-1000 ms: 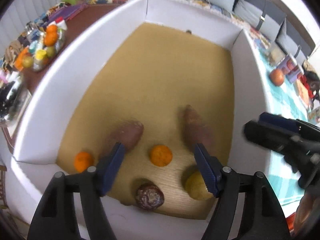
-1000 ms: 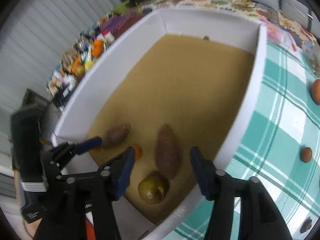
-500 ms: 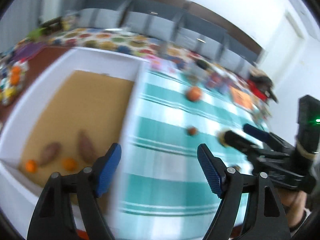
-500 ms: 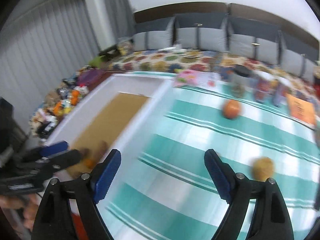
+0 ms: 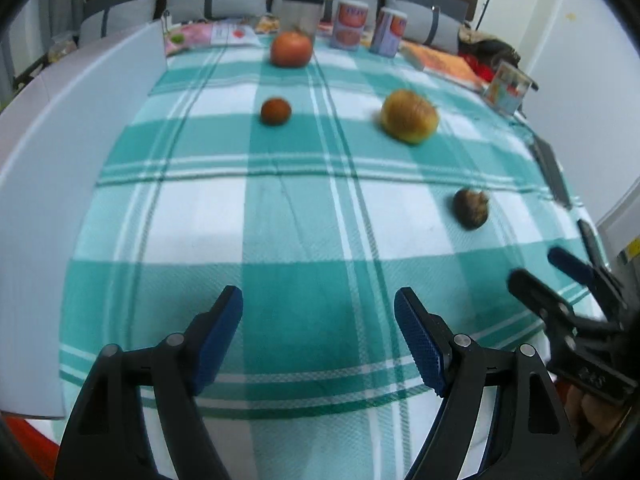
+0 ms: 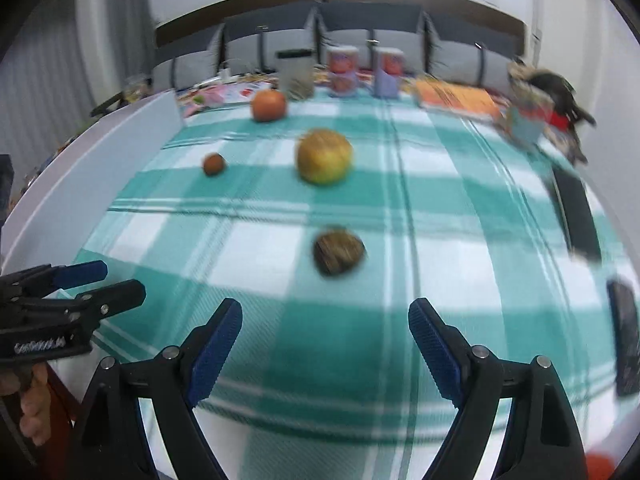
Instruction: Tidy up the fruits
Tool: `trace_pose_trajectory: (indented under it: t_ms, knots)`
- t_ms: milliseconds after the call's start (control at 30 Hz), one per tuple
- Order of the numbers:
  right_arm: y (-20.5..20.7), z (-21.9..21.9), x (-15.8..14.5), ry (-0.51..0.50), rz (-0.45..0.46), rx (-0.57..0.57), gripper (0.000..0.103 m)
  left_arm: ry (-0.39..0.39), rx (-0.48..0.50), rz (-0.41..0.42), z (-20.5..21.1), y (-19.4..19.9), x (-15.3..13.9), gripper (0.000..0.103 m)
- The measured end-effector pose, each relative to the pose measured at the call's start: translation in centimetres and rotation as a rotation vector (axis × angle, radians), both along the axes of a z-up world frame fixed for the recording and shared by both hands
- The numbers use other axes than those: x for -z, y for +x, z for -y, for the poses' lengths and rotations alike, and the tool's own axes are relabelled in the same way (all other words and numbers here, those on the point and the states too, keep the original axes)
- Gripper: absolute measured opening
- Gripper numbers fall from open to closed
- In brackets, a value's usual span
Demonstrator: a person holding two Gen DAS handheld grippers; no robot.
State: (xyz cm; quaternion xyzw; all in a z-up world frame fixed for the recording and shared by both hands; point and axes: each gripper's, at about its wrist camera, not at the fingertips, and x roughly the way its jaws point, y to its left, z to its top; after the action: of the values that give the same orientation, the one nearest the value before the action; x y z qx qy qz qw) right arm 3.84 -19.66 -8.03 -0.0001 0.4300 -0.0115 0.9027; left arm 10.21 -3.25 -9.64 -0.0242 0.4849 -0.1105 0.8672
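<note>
Your left claw: jaws just widened, nothing between them.
Your right claw: jaws apart, empty, above the checked tabletop.
Nearest fruit: brown one.

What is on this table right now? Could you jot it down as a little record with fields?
surface: checked teal and white tablecloth
fruit lying loose: large orange-red fruit, small reddish-brown fruit, yellow fruit, dark mottled fruit
left edge: white box wall
far edge: two printed cans, clear container, orange book
left gripper: open, nothing between its jaws
right gripper: open, nothing between its jaws, dark mottled fruit just ahead
</note>
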Motion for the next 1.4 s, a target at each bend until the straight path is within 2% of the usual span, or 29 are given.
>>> trace_pose_trajectory:
  t_ms: [100,267,400,600,800,867,933,1400]
  knots:
    - [-0.1,0.4,1.7,0.01,-0.037,-0.007,0.085,0.035,-0.007,0.013,0.3,0.2,1.0,0.08]
    - [-0.4,0.3,1.9,-0.015,-0.007,-0.022,0.085,0.049,-0.034,0.032,0.1,0.2,2.0,0.08]
    - [-0.5,0.5,2.8,-0.004,-0.031,-0.02,0.085,0.083,-0.033,0.059,0.2,0.1,2.4,0.08]
    - [-0.3,-0.1,3.6,-0.025,-0.039,-0.044,0.085,0.126,-0.013,0.09,0.8,0.2,2.8,0.087]
    - [-0.2,-0.8,4.2,-0.054,-0.043,-0.063,0.092,0.127,-0.008,0.117,0.7,0.0,3.1,0.091]
    - [-0.2,-1.0,4.5,-0.064,-0.048,-0.073,0.1,0.128,-0.007,0.126,0.7,-0.1,3.1,0.091]
    - [-0.3,-1.2,4.7,-0.069,-0.044,-0.076,0.103,0.129,-0.005,0.128,0.7,-0.1,3.1,0.091]
    - [-0.7,-1.3,4.9,-0.072,0.001,-0.07,0.103,0.128,0.0,0.141,0.7,-0.3,3.2,0.091]
